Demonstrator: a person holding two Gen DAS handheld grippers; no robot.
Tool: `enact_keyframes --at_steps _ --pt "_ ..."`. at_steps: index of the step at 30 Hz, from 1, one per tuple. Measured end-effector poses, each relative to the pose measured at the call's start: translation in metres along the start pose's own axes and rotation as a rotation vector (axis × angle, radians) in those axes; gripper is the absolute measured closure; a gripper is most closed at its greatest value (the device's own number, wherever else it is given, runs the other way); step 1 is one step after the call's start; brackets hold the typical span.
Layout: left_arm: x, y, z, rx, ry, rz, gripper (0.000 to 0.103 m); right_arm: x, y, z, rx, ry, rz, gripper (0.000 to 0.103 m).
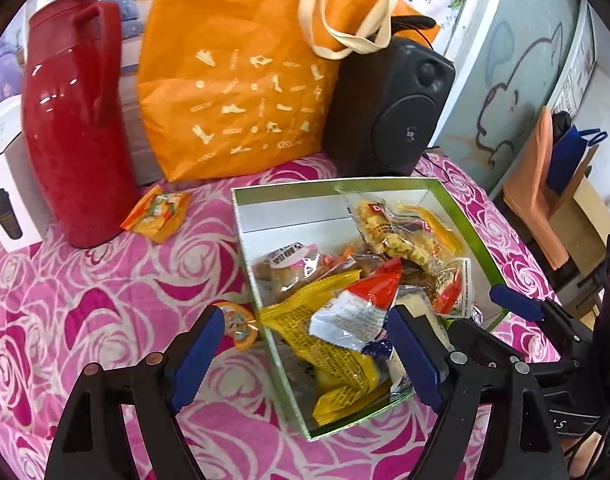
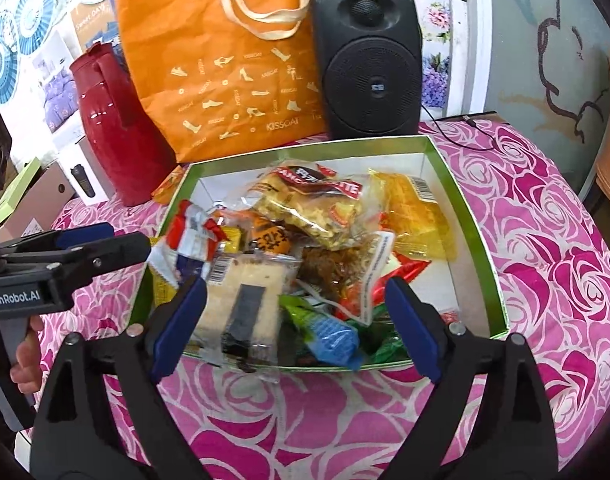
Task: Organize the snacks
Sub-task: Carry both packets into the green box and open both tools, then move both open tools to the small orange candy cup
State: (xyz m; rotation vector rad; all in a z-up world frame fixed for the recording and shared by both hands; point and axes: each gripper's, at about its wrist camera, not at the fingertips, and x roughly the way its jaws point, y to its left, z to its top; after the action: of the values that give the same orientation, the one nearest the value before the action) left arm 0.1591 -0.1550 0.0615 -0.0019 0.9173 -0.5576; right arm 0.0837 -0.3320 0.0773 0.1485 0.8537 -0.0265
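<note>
A green-rimmed white cardboard box (image 2: 467, 216) sits on the counter covered in a pink rose-patterned cloth (image 2: 545, 240), heaped with wrapped snacks (image 2: 317, 208). The left claw (image 1: 305, 344) hangs wide open over the box's near corner, straddling a red-and-white foil packet (image 1: 357, 308) without touching it. The right claw (image 2: 293, 328) is also spread open, gripping nothing, above a clear-wrapped pale cake slice (image 2: 241, 308). A small orange snack packet (image 1: 157, 216) lies outside, beside a glossy red thermos jug (image 1: 73, 120).
</note>
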Motion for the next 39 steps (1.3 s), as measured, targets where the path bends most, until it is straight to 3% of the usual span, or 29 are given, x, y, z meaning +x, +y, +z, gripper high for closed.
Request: enact_keyframes --at_steps 11,18,21,23,25,28,32,39 --pt "-0.022 0.023 -0.01 -0.02 -0.029 0.015 0.018 -0.003 0.047 0.0 -0.075 0.008 0.064 0.013" --pt "-0.037 0.067 -0.027 -0.026 -0.066 0.068 0.018 0.003 0.076 -0.004 -0.128 0.029 0.095 0.013" --pt "-0.025 0.082 -0.034 -0.032 -0.029 0.061 0.027 0.007 0.081 -0.003 -0.127 0.036 0.089 0.013" --pt "-0.011 0.084 -0.037 -0.009 0.005 0.053 0.044 0.008 0.083 -0.002 -0.129 0.038 0.087 0.013" --pt "0.006 0.081 -0.042 0.041 0.04 0.046 0.054 0.009 0.085 -0.002 -0.134 0.043 0.082 0.013" --pt "0.028 0.073 -0.047 0.09 0.091 0.025 0.055 0.012 0.084 -0.001 -0.134 0.052 0.075 0.013" --pt "0.044 0.064 -0.043 0.126 0.098 -0.017 0.055 0.02 0.08 0.001 -0.119 0.067 0.062 0.013" --pt "0.072 0.06 -0.028 0.157 0.141 -0.029 0.055 0.029 0.069 0.009 -0.099 0.071 0.058 0.013"
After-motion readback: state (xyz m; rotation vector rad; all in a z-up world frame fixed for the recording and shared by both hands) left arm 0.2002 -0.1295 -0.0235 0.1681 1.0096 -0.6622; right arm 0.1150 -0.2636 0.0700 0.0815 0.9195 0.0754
